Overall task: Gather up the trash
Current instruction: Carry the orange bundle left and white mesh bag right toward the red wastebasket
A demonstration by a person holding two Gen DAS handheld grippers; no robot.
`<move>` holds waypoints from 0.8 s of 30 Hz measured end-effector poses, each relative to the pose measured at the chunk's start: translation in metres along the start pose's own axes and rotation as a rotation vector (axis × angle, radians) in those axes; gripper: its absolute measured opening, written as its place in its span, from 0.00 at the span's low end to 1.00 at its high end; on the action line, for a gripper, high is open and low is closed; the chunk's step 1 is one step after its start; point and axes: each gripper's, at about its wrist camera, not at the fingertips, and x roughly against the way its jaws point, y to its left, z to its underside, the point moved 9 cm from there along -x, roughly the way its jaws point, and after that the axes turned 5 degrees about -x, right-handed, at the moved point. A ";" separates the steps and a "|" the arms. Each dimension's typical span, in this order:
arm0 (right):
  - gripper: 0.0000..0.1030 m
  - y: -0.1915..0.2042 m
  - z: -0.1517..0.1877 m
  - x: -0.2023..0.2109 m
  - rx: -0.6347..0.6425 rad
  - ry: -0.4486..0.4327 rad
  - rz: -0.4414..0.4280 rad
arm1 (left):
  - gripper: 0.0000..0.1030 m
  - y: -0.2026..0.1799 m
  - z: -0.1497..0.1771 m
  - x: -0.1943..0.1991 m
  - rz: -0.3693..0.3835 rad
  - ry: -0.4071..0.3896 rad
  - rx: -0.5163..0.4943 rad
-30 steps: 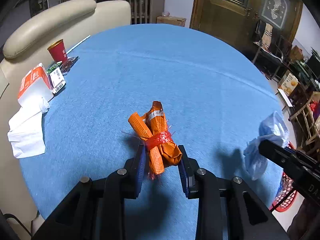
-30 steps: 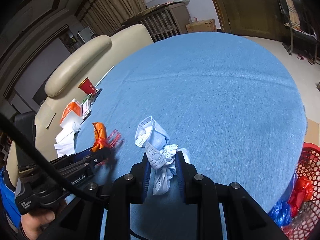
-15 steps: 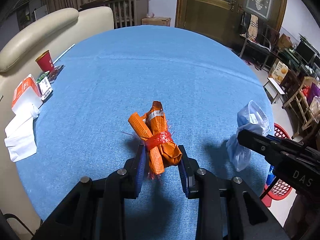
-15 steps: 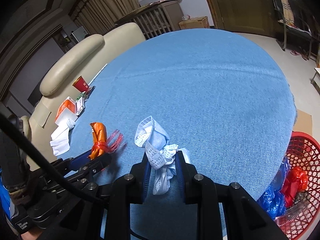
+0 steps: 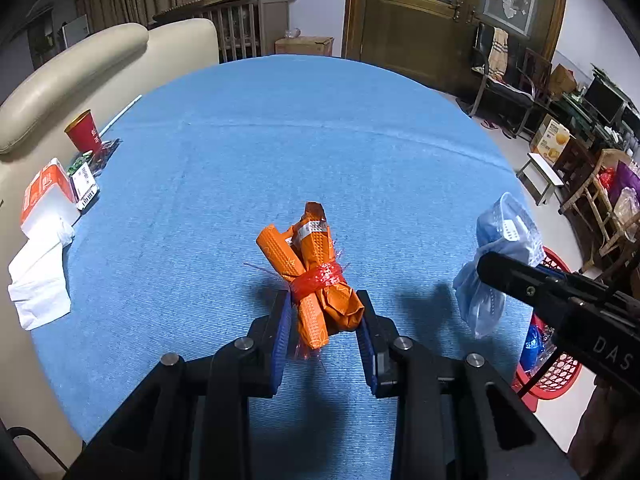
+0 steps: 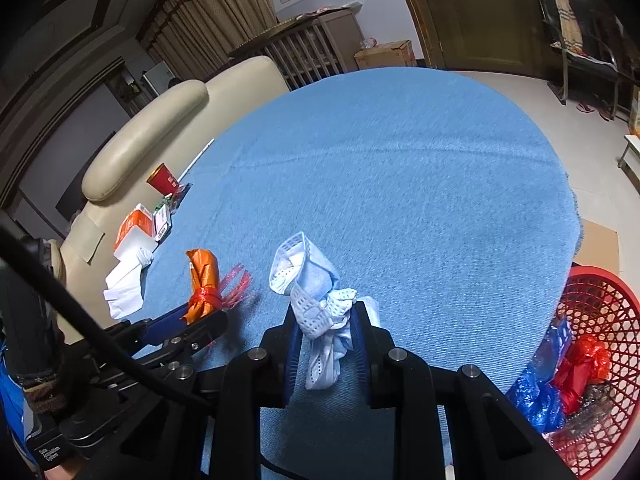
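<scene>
My left gripper point(image 5: 322, 312) is shut on an orange wrapper bundle point(image 5: 314, 268) tied with red mesh, held above the blue round table point(image 5: 300, 140). The bundle also shows in the right wrist view point(image 6: 204, 280). My right gripper point(image 6: 325, 330) is shut on a pale blue and white mesh wad point(image 6: 316, 296), also held above the table. The wad shows at the right of the left wrist view point(image 5: 500, 252). A red trash basket point(image 6: 596, 360) stands on the floor past the table's right edge, with blue and red trash inside.
At the table's left edge are a red paper cup point(image 5: 84, 131), an orange and white box point(image 5: 46, 192), a small card pack point(image 5: 84, 180) and white tissue point(image 5: 38, 276). A cream sofa point(image 5: 80, 68) sits behind. Chairs and boxes stand to the right.
Both grippers have swung to the right with their trash still held. The red basket has come further into the right wrist view.
</scene>
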 end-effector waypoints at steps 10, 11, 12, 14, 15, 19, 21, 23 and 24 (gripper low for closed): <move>0.25 -0.005 -0.001 0.011 -0.019 -0.022 0.000 | 0.32 0.001 -0.001 0.002 0.011 0.001 -0.018; 0.25 -0.006 -0.001 0.011 -0.020 -0.023 0.000 | 0.32 0.002 -0.001 0.001 0.011 0.001 -0.021; 0.25 -0.007 -0.001 0.012 -0.022 -0.024 -0.001 | 0.32 0.002 -0.002 0.001 0.012 0.003 -0.024; 0.25 -0.008 -0.001 0.013 -0.025 -0.026 0.000 | 0.32 0.002 -0.002 0.001 0.012 0.003 -0.028; 0.25 -0.008 -0.001 0.014 -0.027 -0.028 0.000 | 0.32 0.001 -0.003 0.001 0.012 0.003 -0.032; 0.25 -0.010 -0.002 0.018 -0.033 -0.037 -0.001 | 0.32 0.001 -0.004 0.001 0.012 0.001 -0.040; 0.25 -0.010 -0.002 0.019 -0.036 -0.041 -0.002 | 0.32 0.002 -0.004 0.001 0.013 0.000 -0.043; 0.25 -0.011 -0.002 0.021 -0.036 -0.046 -0.003 | 0.32 0.002 -0.003 0.000 0.014 0.002 -0.045; 0.25 -0.012 -0.002 0.022 -0.037 -0.047 -0.004 | 0.32 0.002 -0.003 -0.001 0.013 0.005 -0.047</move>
